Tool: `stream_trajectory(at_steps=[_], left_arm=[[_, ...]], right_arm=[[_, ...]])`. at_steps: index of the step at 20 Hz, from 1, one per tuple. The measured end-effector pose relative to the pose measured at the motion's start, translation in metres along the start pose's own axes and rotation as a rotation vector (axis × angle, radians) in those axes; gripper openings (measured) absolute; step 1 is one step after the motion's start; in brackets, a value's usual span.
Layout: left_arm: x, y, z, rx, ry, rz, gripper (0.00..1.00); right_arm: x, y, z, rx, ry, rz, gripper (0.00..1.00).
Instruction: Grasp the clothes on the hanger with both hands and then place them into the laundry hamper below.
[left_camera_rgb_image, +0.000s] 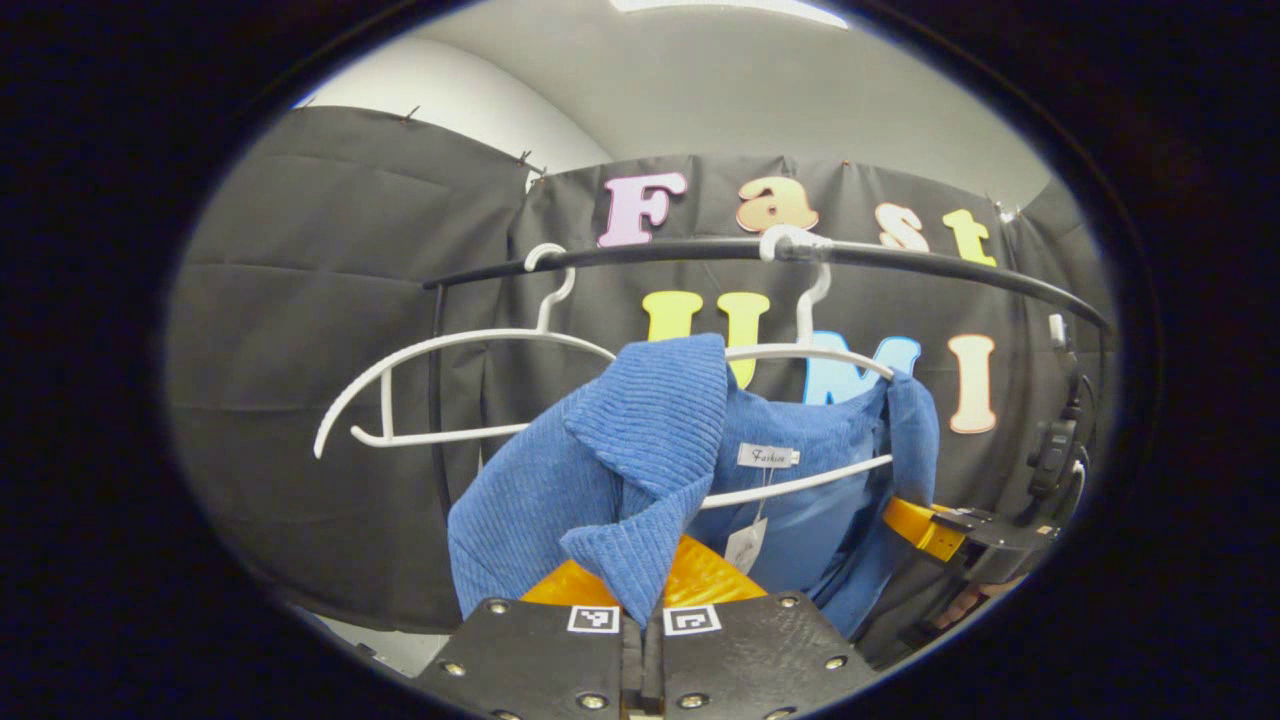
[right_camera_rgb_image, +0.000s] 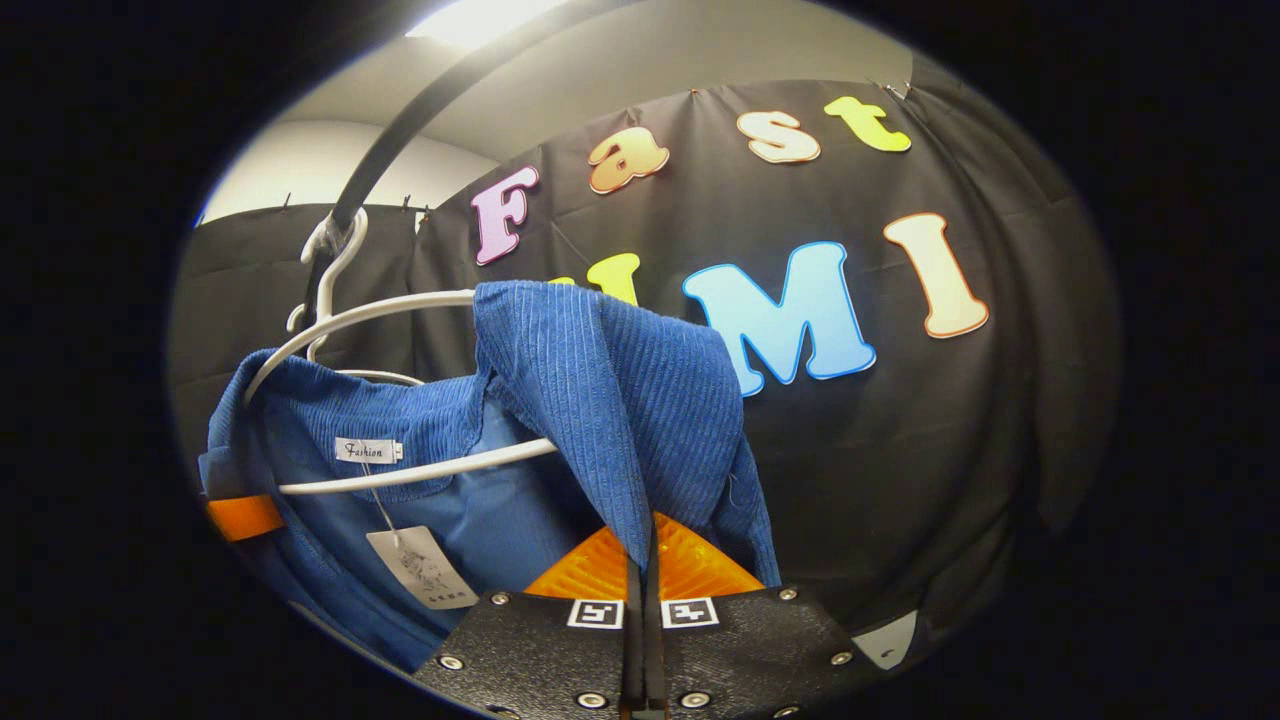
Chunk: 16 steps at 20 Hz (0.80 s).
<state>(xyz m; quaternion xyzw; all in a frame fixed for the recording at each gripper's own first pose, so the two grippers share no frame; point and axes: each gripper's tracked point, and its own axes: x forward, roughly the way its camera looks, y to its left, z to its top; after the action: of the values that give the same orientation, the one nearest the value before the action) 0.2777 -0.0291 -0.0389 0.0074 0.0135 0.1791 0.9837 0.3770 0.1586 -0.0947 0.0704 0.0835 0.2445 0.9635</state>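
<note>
Blue ribbed corduroy made up the jacket (left_camera_rgb_image: 640, 450) that hung on a white plastic hanger (left_camera_rgb_image: 800, 350), whose hook sat over a black clothes rail (left_camera_rgb_image: 900, 258) above and ahead of both tongs. In the left gripper view, the left tongs (left_camera_rgb_image: 650, 610) were closed, with a fold of the jacket's collar coming down into the narrow seam between the two fingers, so both fingers pressed on the cloth. Beyond and to the left of those tongs a second white hanger (left_camera_rgb_image: 440, 345) hung bare on the same rail, apart from the jacket. Farther off, to the right of the left tongs, the other gripper showed at the jacket's far edge, touching the cloth. In the right gripper view, the right tongs (right_camera_rgb_image: 640, 610) were likewise closed, with the jacket's other front edge running straight down between the fingers and pinched there. A white neck label (right_camera_rgb_image: 368, 450) lay inside the collar, up and to the left of the right tongs, and a paper swing tag (right_camera_rgb_image: 425, 570) dangled below it on a thread, just left of those fingers.
</note>
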Motion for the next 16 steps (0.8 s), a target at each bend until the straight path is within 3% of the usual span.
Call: stream_trajectory(at_steps=[8, 16], left_arm=[[-0.014, 0.027, 0.032, -0.007, -0.037, -0.058, 0.01], [-0.009, 0.080, 0.048, 0.000, -0.053, -0.023, 0.01]], right_arm=[[-0.002, -0.034, 0.032, 0.031, -0.086, -0.134, 0.00], [0.006, -0.055, 0.059, 0.060, -0.167, -0.215, 0.00]])
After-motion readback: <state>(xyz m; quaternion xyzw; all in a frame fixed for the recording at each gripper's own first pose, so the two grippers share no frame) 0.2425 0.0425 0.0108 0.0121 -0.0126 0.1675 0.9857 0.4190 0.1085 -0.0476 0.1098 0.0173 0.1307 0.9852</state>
